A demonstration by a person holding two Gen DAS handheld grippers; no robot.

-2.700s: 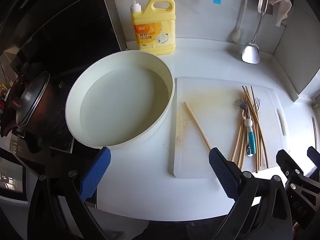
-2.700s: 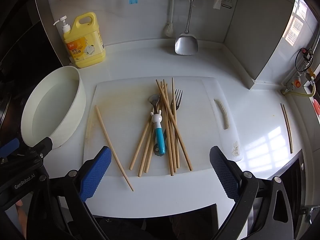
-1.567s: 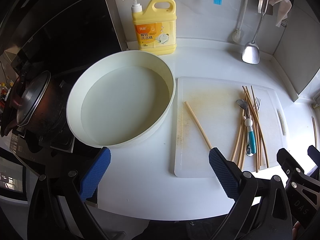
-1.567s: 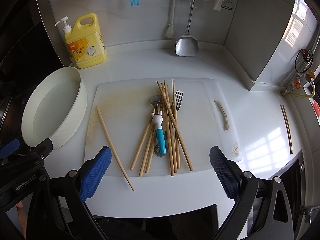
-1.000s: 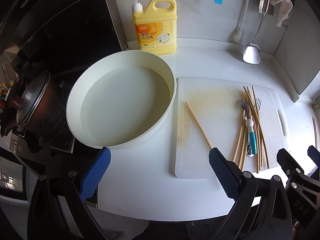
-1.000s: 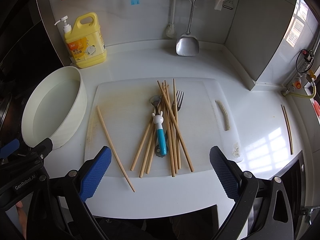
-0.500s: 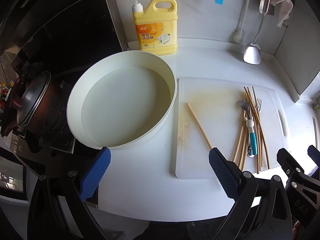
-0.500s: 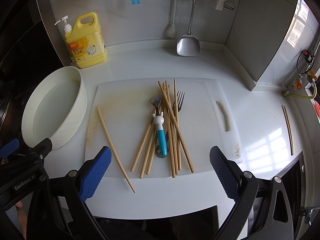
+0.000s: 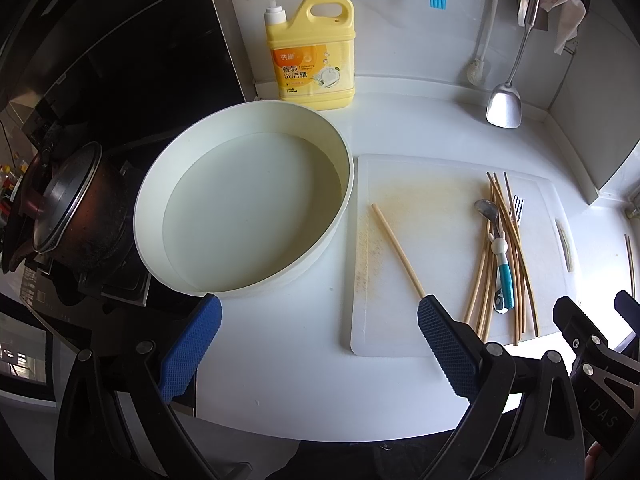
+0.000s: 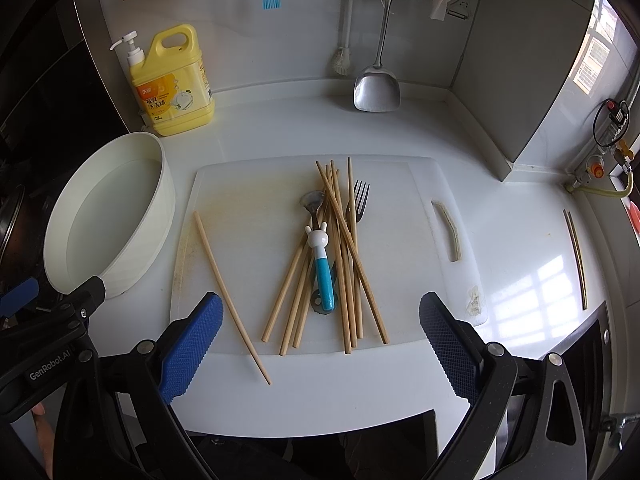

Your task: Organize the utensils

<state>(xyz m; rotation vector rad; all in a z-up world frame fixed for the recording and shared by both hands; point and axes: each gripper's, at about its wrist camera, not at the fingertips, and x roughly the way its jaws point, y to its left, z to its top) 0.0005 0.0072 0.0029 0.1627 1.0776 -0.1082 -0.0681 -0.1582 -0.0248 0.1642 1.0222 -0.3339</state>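
A white tabletop [image 10: 280, 128] carries a round basin [image 9: 248, 208] ahead of the left gripper [image 9: 320, 344], jaws apart. Ahead of the right gripper [image 10: 318, 344], also spread and empty, a cutting board [image 10: 400, 240] holds piled chopsticks [image 10: 340, 248], a rabbit-handled spoon [image 10: 322, 264] and a fork [image 10: 360, 200].

Both cams sit high over the counter's front edge, tipped down and facing the back wall. Left cam hangs over the left part, w/ the basin [image 9: 244, 196] mid-frame and the board [image 9: 440, 184] off to the right. Right cam hangs further right, centred on the board [image 10: 248, 184], basin [image 10: 160, 216] at its left edge. Both catch board, basin, soap jug [image 9: 311, 56] [image 10: 172, 84], spatula [image 9: 504, 104] [image 10: 376, 92]. Each cam also glimpses the other gripper.
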